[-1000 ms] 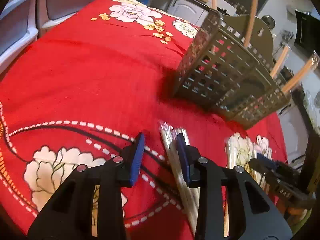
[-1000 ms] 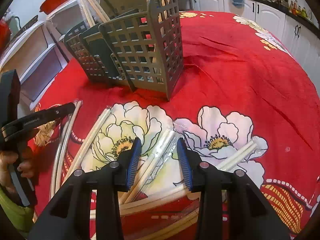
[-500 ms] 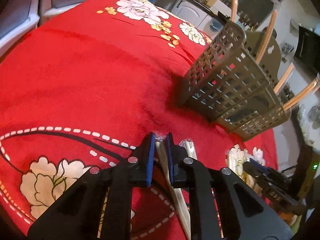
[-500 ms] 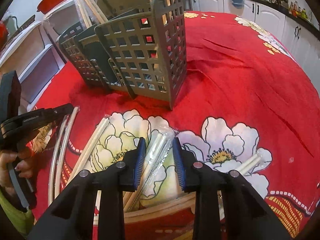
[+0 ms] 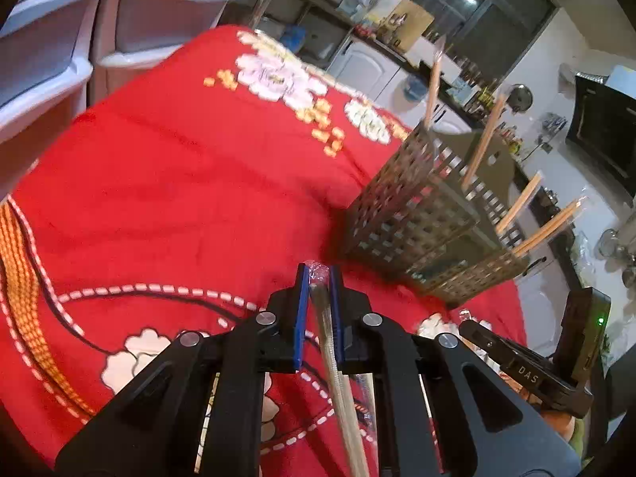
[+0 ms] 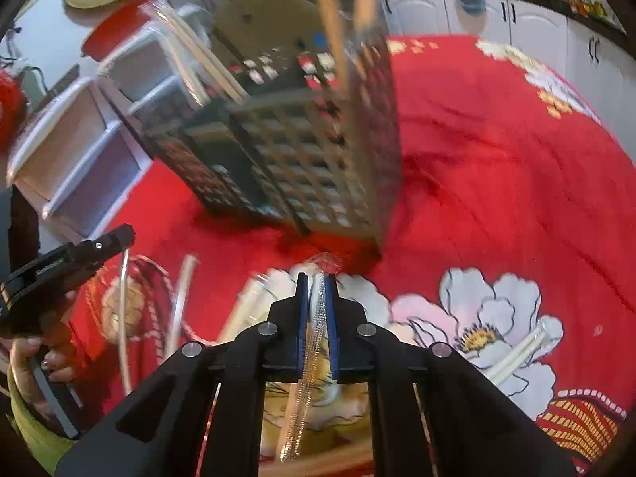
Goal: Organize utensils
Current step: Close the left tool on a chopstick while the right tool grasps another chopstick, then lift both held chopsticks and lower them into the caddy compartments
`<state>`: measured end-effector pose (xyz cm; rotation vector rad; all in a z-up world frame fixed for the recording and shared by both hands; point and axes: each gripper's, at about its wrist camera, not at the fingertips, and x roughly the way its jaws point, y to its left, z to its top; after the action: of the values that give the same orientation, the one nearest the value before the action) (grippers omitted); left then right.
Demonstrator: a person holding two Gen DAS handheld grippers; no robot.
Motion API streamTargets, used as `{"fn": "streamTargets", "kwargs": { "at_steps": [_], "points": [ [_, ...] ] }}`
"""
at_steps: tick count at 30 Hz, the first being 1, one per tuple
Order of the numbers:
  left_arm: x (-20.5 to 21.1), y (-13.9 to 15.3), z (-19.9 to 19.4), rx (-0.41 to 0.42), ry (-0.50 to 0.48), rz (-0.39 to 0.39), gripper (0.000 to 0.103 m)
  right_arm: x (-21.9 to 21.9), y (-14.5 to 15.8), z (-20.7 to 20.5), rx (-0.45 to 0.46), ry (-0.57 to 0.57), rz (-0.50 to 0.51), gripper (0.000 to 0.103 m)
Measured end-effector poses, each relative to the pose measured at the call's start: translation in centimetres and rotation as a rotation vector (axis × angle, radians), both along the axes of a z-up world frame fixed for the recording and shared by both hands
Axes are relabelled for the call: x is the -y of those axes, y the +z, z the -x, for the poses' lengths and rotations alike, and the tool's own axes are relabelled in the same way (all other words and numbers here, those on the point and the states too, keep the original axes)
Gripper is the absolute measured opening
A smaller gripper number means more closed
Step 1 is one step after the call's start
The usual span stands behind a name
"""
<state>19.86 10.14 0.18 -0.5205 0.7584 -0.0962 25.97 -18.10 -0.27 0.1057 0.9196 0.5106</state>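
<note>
My left gripper [image 5: 318,274] is shut on a wrapped pair of chopsticks [image 5: 338,373], lifted over the red flowered cloth. My right gripper [image 6: 318,282] is shut on another wrapped pair of chopsticks [image 6: 308,361], also raised. The grey perforated utensil caddy [image 5: 421,218] stands ahead and to the right of the left gripper; it also shows in the right wrist view [image 6: 294,151], just beyond the right gripper. Several wrapped chopsticks [image 5: 479,155] stand upright in its compartments. More wrapped pairs [image 6: 516,353] lie on the cloth.
White plastic drawer units [image 5: 59,39] stand at the table's left edge and show in the right wrist view [image 6: 79,147]. Kitchen cabinets [image 6: 516,20] are behind. The left hand and its gripper [image 6: 51,274] are at the right view's left edge.
Both grippers closed on wrapped chopstick pairs and lifted them off the cloth. Both have moved up and toward the caddy.
</note>
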Motion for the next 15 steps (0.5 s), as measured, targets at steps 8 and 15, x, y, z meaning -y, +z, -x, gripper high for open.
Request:
{"fn": "streamTargets", "kwargs": {
  "at_steps": [8,15],
  "points": [
    [-0.6,3.1,0.6,0.078,0.002,-0.009,0.005,-1.3,5.0,1.0,0.115,0.050,-0.048,0.006],
    [-0.3,5.5,0.8,0.142,-0.004,-0.015,0.005,-2.0,8.1,1.9,0.201,0.080,-0.080,0.006]
  ]
}}
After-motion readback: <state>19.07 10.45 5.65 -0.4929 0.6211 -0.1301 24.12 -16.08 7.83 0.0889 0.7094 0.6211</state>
